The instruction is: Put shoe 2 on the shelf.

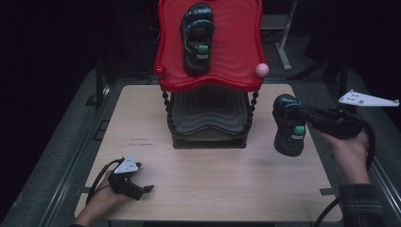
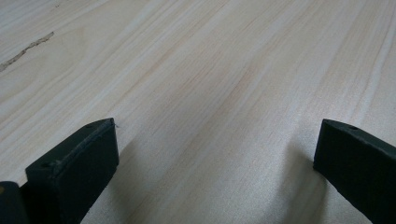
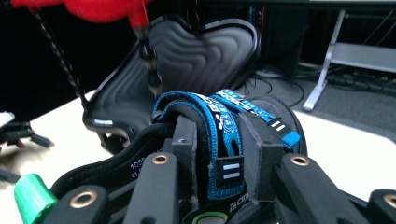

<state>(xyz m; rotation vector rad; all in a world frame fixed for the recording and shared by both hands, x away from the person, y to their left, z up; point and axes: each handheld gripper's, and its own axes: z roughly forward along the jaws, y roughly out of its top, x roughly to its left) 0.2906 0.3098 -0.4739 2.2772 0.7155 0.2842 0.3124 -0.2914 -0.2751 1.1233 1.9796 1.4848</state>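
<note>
A black sandal (image 1: pixel 289 126) with blue straps and a green tag hangs above the table's right side, held by my right gripper (image 1: pixel 305 118). In the right gripper view the two jaws press on the sandal's blue strap (image 3: pixel 223 135) from both sides. A matching sandal (image 1: pixel 197 38) lies on the red top tier (image 1: pixel 236 52) of a two-tier stand. My left gripper (image 1: pixel 142 189) rests on the table at the front left, and in the left gripper view it (image 2: pixel 215 154) stands open over bare wood.
The stand's black lower tier (image 1: pixel 208 113) sits under the red one at the table's back middle, also seen as the black lower tier (image 3: pixel 196 51) close ahead in the right gripper view. The light wooden table (image 1: pixel 213 175) has dark floor around it. A metal frame leg (image 1: pixel 283 47) stands behind.
</note>
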